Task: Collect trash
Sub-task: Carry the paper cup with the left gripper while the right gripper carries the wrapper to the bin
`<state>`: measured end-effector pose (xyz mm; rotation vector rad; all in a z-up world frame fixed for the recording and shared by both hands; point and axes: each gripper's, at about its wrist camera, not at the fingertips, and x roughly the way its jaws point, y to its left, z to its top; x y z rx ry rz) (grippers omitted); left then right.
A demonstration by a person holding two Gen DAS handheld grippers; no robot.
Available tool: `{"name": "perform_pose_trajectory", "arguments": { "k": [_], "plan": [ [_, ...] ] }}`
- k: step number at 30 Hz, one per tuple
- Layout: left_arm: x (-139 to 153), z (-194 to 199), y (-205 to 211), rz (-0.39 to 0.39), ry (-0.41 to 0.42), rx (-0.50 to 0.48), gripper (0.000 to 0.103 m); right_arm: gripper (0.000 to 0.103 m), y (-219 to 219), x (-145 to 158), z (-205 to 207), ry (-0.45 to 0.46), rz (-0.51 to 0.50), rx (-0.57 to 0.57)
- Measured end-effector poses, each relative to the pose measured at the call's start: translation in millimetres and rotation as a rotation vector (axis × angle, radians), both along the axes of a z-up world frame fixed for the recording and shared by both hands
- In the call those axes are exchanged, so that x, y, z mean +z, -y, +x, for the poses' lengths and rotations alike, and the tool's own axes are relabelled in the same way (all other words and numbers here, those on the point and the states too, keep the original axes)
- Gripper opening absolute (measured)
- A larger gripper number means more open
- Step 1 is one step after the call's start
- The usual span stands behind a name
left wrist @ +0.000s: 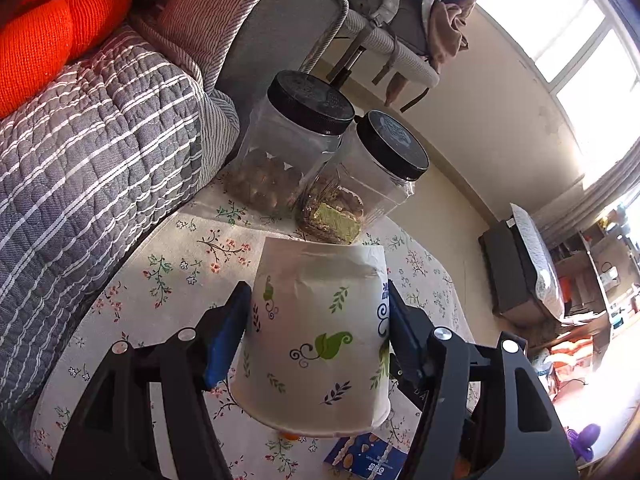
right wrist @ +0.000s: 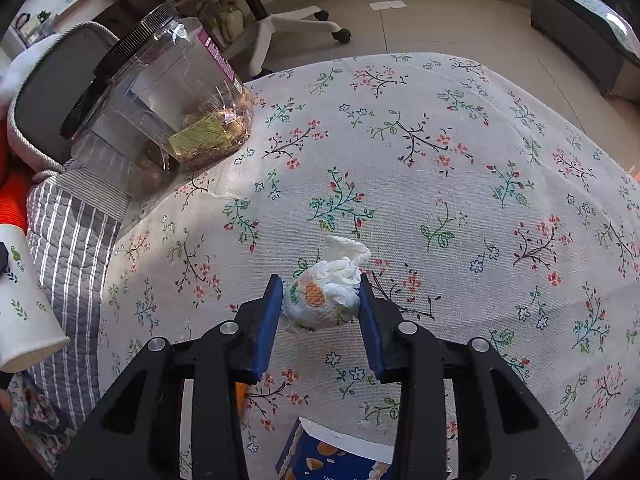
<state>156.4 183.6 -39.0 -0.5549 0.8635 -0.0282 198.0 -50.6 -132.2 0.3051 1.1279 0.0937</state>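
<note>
My left gripper (left wrist: 318, 312) is shut on a white paper cup (left wrist: 320, 340) printed with green and blue leaves, held upside down above the floral tablecloth (left wrist: 160, 280). The cup also shows at the left edge of the right wrist view (right wrist: 24, 308). My right gripper (right wrist: 320, 304) is shut on a crumpled white tissue ball (right wrist: 324, 296) with an orange print, just above the cloth (right wrist: 440, 160). A blue snack wrapper (right wrist: 332, 456) lies on the cloth below the right gripper; it also shows in the left wrist view (left wrist: 360, 460).
Two clear plastic jars with black lids (left wrist: 288, 144) (left wrist: 360, 184), holding snacks, stand at the table's far edge by a grey striped quilted sofa (left wrist: 80, 160); one shows in the right wrist view (right wrist: 160, 96). An office chair base (right wrist: 288, 20) stands beyond.
</note>
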Motion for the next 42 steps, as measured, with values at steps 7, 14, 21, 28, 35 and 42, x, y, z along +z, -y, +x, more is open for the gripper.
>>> {"name": "perform_pose_trajectory", "arguments": {
  "k": [7, 14, 21, 28, 35, 42],
  "plan": [
    [6, -3, 12, 0.047, 0.027, -0.016, 0.064, 0.035, 0, 53, -20, 0.178, -0.058, 0.038],
    [28, -16, 44, 0.199, 0.136, -0.048, 0.065, 0.035, 21, 98, -49, 0.367, -0.162, 0.033],
    [39, -34, 79, 0.37, 0.221, -0.037, 0.065, 0.035, 36, 125, -77, 0.498, -0.252, -0.009],
    [48, -52, 102, 0.457, 0.278, -0.006, 0.065, 0.036, 56, 139, -100, 0.537, -0.285, -0.048],
    [72, -84, 139, 0.511, 0.395, -0.001, 0.065, 0.036, 84, 153, -128, 0.57, -0.294, -0.093],
    [77, -110, 182, 0.511, 0.437, -0.035, 0.065, 0.036, 116, 162, -157, 0.595, -0.327, -0.142]
  ]
}}
